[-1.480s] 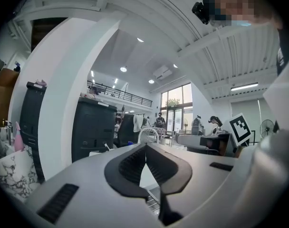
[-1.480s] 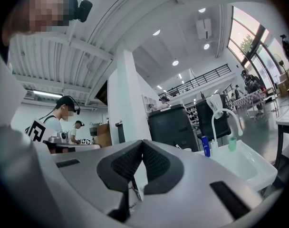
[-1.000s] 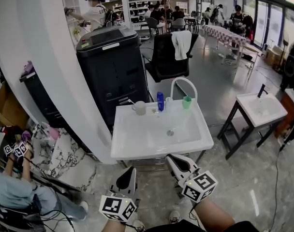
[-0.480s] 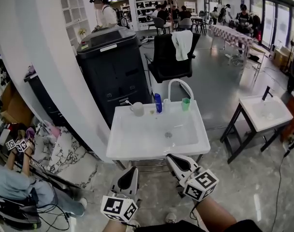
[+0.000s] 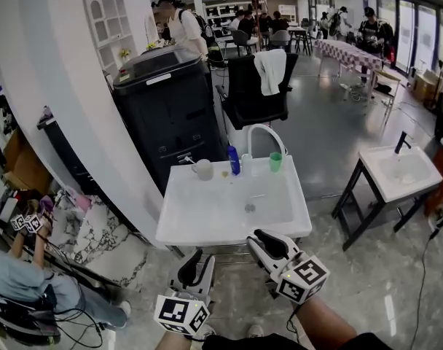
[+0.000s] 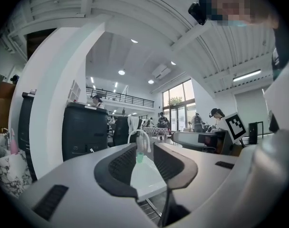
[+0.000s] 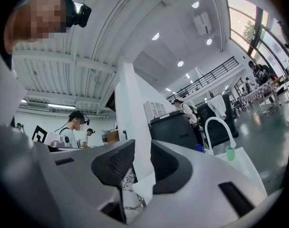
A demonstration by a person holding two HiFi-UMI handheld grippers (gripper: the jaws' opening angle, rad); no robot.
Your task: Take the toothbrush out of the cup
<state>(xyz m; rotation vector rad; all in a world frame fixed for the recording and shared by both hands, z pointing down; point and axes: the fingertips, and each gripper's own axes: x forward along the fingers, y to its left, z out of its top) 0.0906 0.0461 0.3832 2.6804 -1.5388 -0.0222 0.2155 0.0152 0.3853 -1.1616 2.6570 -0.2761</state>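
1. White pillar [image 5: 54, 86]: fills the left of the head view, from the top edge down to the floor.
2. Black copier [image 5: 167, 115]: stands against the pillar, directly behind the left rear corner of the white sink.
3. White sink [image 5: 207, 224]: a rectangular basin on a frame at the centre of the head view, with a drain in the middle of the bowl.
4. Black chair [image 5: 254, 86]: stands behind the sink with a white towel [image 5: 270, 68] draped over its back.
5. Second sink [image 5: 396, 173]: stands on dark legs, well apart to the right.
6. Left gripper [image 5: 194, 261]: held low, in front of the sink's near edge and short of it. It points level toward the basin. Its jaws are opening, and the left gripper view shows nothing between the pads, only the far basin through the gap.
7. Right gripper [image 5: 269, 240]: held beside the left gripper, close to the sink's near right edge. Its jaws are opening, with nothing between them.
8. Faucet [image 5: 261, 133]: a white arch on the rear rim of the sink.
9. Blue bottle [image 5: 234, 160]: upright on the rear rim, left of the faucet.
10. Green cup [image 5: 276, 162]: upright on the rear rim, below the faucet's right end.
11. White cup [image 5: 203, 169]: upright at the rear left of the sink, left of the bottle.
12. Toothbrush [image 5: 188, 160]: a thin stick that leans out of the white cup to the upper left. It is too small for detail and well apart from both grippers.
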